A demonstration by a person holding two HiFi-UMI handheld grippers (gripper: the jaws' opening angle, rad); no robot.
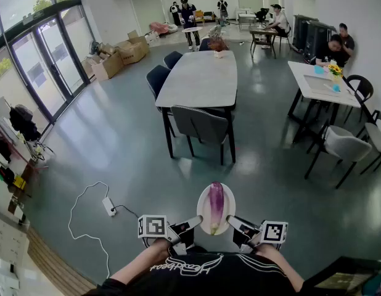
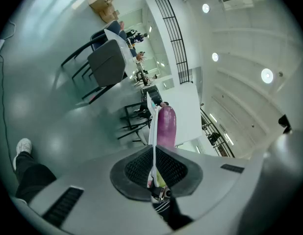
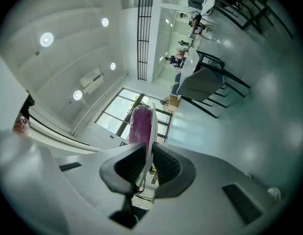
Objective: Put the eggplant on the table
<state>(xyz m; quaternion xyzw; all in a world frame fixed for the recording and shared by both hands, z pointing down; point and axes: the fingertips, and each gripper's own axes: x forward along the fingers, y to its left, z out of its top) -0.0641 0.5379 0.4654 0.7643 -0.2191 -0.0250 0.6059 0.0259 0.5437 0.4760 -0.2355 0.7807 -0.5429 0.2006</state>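
Note:
A purple eggplant (image 1: 216, 206) lies lengthwise on a white plate (image 1: 204, 202) held in the air in front of me. My left gripper (image 1: 193, 222) is shut on the plate's left rim and my right gripper (image 1: 234, 221) is shut on its right rim. In the left gripper view the plate (image 2: 153, 126) shows edge-on between the pads, the eggplant (image 2: 165, 127) beside it. The right gripper view shows the same: plate rim (image 3: 153, 126) pinched, eggplant (image 3: 139, 125) on it. A long white table (image 1: 200, 78) stands ahead across the grey floor.
Dark chairs (image 1: 199, 124) ring the long table. A second white table (image 1: 319, 81) with chairs stands at right, where people sit. A power strip and white cable (image 1: 109, 206) lie on the floor at left. Glass doors (image 1: 42, 60) and cardboard boxes (image 1: 119, 55) line the left.

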